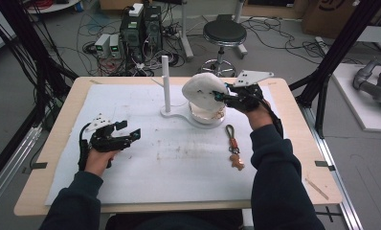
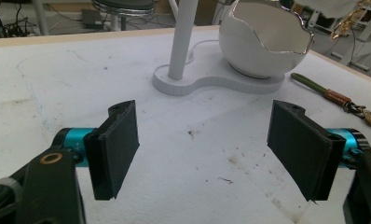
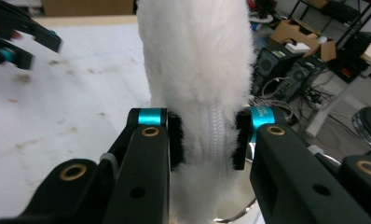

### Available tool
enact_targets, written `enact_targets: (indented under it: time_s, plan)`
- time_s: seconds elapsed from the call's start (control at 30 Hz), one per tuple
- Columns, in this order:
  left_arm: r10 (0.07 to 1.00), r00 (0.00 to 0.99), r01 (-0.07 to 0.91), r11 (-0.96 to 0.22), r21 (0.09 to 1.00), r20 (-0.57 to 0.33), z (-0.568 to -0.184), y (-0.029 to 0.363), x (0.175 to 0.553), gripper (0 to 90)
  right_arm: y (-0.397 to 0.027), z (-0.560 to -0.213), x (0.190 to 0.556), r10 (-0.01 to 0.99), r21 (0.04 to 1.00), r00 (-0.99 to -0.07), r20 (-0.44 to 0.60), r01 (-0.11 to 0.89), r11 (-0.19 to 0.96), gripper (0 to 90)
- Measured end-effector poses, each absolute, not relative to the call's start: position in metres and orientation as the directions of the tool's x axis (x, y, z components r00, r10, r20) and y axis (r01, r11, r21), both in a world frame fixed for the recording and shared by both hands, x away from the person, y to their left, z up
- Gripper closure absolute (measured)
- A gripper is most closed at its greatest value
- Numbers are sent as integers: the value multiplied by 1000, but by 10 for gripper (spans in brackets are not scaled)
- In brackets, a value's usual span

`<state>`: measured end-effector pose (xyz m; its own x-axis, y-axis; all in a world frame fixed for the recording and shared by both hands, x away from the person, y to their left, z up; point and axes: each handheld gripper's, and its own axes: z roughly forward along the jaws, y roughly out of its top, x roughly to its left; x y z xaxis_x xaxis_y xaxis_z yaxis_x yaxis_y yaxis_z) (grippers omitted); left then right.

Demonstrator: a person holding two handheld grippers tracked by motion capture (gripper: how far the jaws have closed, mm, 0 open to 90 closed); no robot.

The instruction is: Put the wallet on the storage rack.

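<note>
Right gripper (image 3: 207,140): jaws clamped on white furry pouch (image 1: 204,91), upper centre of high view, above egg-shaped bowl (image 2: 267,44)
Left gripper (image 2: 204,149): jaws wide, nothing between, lower left

The near half of the worktop (image 1: 131,167) is bare, so a hand can pass freely across the lower middle of the high view. The left tool (image 1: 124,135) stands at the left, jaws wide apart, with open mat in front of it. In the upper middle a white post (image 1: 166,84) rises from a flat white base (image 1: 179,115); this blocks a straight path there. Just right of the post, the cracked white bowl (image 2: 267,42) sits on the same base. Above it the right tool (image 1: 223,96) grips a white furry pouch (image 1: 203,91). A keychain (image 1: 233,148) lies right of centre, near the right sleeve (image 1: 274,167).
</note>
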<state>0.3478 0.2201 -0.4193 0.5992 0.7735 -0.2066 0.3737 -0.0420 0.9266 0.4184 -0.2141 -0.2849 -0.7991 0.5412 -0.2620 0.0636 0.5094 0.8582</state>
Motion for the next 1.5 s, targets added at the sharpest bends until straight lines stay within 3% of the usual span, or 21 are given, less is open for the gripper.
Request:
enact_targets:
  time_s: [0.6, 0.9, 1.23, 1.5]
  plan:
    - [772, 595, 388, -35, 921, -222, -421, 221, 349, 246, -207, -286, 459, 549, 808, -757, -353, 49, 588, 756]
    - [770, 596, 392, -32, 919, -227, -421, 221, 349, 246, -206, -305, 457, 478, 680, -770, -423, 79, 729, 755]
    - [770, 596, 400, -39, 916, -228, -421, 220, 350, 247, -201, -323, 457, 460, 628, -760, -458, 90, 773, 755]
    - [768, 596, 400, -32, 916, -233, -421, 221, 350, 246, -179, -340, 462, 403, 519, -749, -526, 93, 850, 756]
